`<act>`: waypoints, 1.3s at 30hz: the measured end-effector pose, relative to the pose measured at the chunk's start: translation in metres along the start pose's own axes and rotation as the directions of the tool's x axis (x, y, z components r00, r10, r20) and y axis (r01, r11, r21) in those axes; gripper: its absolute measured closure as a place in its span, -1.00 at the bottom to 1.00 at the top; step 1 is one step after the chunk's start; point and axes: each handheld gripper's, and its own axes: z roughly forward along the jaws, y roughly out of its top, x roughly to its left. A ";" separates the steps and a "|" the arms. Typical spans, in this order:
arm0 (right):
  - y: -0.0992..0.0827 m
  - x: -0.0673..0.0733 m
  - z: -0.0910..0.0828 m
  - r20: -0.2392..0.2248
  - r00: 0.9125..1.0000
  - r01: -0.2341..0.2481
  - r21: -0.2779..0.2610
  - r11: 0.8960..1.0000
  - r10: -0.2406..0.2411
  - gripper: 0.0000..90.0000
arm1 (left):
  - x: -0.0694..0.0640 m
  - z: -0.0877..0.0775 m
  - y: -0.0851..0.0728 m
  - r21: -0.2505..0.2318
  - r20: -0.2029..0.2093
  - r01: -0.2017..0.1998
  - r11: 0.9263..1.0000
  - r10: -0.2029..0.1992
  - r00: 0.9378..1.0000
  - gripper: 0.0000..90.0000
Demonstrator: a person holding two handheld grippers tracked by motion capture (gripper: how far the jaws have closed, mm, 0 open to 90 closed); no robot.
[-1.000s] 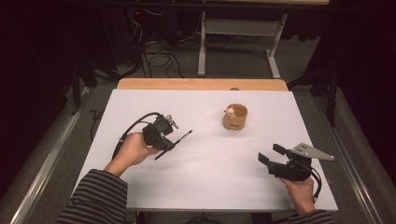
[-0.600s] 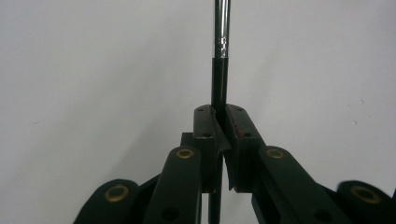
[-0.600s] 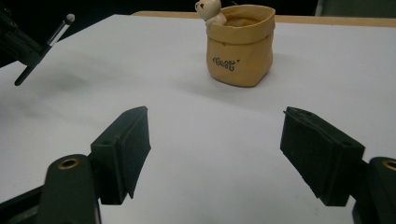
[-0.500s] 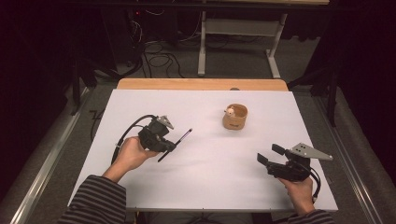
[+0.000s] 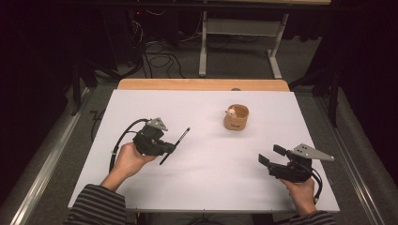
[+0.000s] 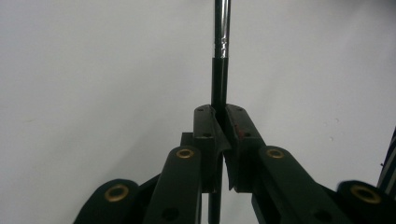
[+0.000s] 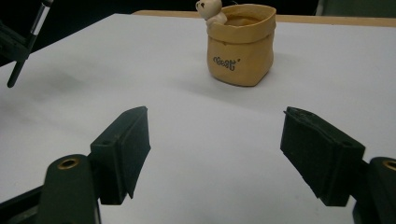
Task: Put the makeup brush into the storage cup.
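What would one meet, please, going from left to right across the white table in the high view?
Left hand → left gripper → paintbrush held in it → tan pot with a small bear at its rim → right gripper with its jaws apart, in the right hand.

Matt black brush [image 6: 218, 79] w/ shiny metal ferrule [image 6: 221, 28]; smooth white table [image 5: 211, 178].

Brush [image 5: 175, 146] in left hand-held gripper [image 5: 171, 149], pot [image 5: 236, 118] behind right hand-held gripper [image 5: 266, 157], on table [image 5: 206, 187]
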 end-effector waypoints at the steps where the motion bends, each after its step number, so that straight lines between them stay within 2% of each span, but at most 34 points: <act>1: 0.000 0.000 0.000 0.000 1.000 0.000 0.000 1.000 0.000 -0.44 | 0.000 -0.001 -0.001 -0.006 -0.001 0.003 1.000 -0.003 1.000 0.86; 5: 0.000 0.001 0.000 -0.003 1.000 0.002 0.001 1.000 -0.002 -0.44 | -0.005 -0.004 -0.004 -0.033 -0.023 0.005 0.999 -0.006 1.000 0.86; 9: 0.000 0.001 0.000 -0.002 1.000 0.002 0.002 1.000 -0.002 -0.44 | -0.009 -0.003 -0.007 -0.050 -0.025 0.003 0.999 -0.004 1.000 0.86; 23: 0.000 0.001 0.000 -0.011 1.000 0.000 -0.001 1.000 0.000 -0.44 | -0.027 0.007 -0.011 -0.083 0.004 -0.014 0.996 0.015 1.000 0.86; 31: 0.000 0.001 0.000 -0.012 1.000 0.000 0.002 1.000 0.000 -0.44 | -0.036 0.014 -0.009 -0.117 0.031 -0.038 0.992 0.042 0.999 0.86; 39: 0.000 0.001 0.001 -0.019 1.000 -0.015 0.002 1.000 0.015 -0.44 | -0.043 0.021 -0.008 -0.141 0.061 -0.040 0.989 0.049 0.997 0.86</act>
